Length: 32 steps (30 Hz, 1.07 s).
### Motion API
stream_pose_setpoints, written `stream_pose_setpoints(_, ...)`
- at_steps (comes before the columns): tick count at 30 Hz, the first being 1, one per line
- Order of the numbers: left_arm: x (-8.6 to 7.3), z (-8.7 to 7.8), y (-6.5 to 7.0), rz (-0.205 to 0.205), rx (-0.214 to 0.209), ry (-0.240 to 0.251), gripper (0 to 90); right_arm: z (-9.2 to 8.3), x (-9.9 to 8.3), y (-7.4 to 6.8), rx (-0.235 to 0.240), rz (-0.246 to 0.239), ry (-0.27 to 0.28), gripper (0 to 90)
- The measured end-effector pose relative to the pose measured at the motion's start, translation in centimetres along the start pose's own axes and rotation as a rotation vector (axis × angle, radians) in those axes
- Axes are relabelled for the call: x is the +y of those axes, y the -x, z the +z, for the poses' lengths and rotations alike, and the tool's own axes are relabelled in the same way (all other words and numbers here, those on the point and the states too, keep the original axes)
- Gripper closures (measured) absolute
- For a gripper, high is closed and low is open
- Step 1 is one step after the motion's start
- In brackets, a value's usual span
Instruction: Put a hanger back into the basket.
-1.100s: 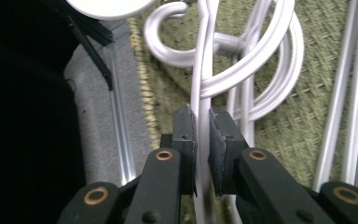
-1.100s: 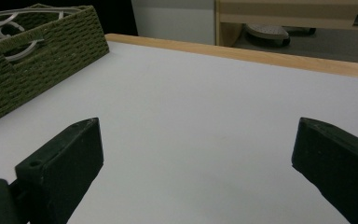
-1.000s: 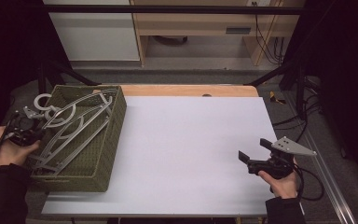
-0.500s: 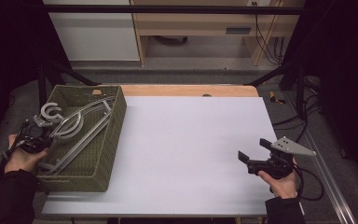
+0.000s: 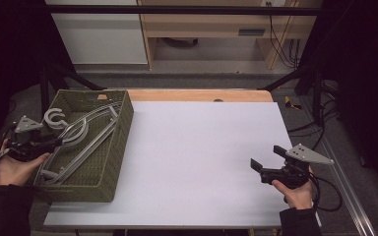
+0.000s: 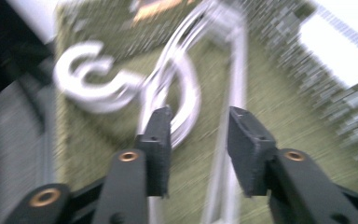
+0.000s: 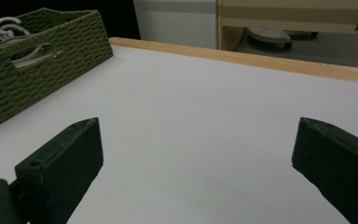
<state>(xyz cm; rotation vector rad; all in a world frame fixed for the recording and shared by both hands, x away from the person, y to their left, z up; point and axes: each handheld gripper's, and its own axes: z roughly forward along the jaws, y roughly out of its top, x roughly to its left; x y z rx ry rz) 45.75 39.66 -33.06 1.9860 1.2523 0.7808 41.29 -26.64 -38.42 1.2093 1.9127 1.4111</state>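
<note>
Item one, my left tongs (image 5: 54, 143): held at the left rim of the basket, tips pointing in over it. The jaws have just been opening and now stand apart. In the left gripper view, which is blurred, the pads (image 6: 158, 140) sit either side of a gap with nothing pressed between them; pale hanger bars run past just beyond the tips.

Item two, grey hangers (image 5: 86, 135): a small stack lying inside the basket, hooks (image 5: 54, 118) curling up at the end nearest my left tongs, bodies slanting away toward the far right corner. The tongs tips are just beside the hook end; whether they touch it I cannot tell.

Item three, green woven basket (image 5: 113, 157): on the left part of the desk, its left side overhanging the edge.

Item four, my right tongs (image 5: 265, 166): low over the right side of the desk, jaws wide apart and empty, pointing left across the bare surface, well apart from basket and hangers.

Item five, white desk (image 5: 202, 147): wooden strip along its far edge.
</note>
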Motion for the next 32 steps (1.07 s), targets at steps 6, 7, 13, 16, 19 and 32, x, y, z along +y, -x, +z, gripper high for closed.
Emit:
stream_pose_setpoints(6, 0.0, -1.4, 3.5, -0.040, -0.116, 0.185, 41.6, 0.3, 0.0, -0.3, 0.005, -0.002, 0.011, 1.9)
stream_pose_setpoints(7, 0.0, -1.6, 4.1, -0.047, -0.135, 0.208, 39.4, 0.3, 0.0, -0.4, 0.004, -0.008, 0.012, 1.9)
stream_pose_setpoints(13, -0.6, -1.5, 7.6, -0.068, -0.251, 0.310, 26.3, 0.1, 0.2, -0.5, 0.002, -0.008, 0.024, 1.9)
stream_pose_setpoints(16, -1.0, -1.1, 9.2, -0.051, -0.265, 0.329, 19.8, -0.1, 0.2, -0.4, -0.002, -0.019, 0.038, 1.9)
stream_pose_setpoints(19, -1.6, -0.7, 10.4, -0.048, -0.271, 0.347, 13.3, -0.3, 0.1, -0.3, 0.000, -0.015, 0.040, 1.9)
stream_pose_setpoints(32, -3.4, 0.8, 11.6, -0.040, -0.285, 0.323, 6.6, -0.4, -0.2, -0.4, 0.019, -0.017, 0.044, 1.5)
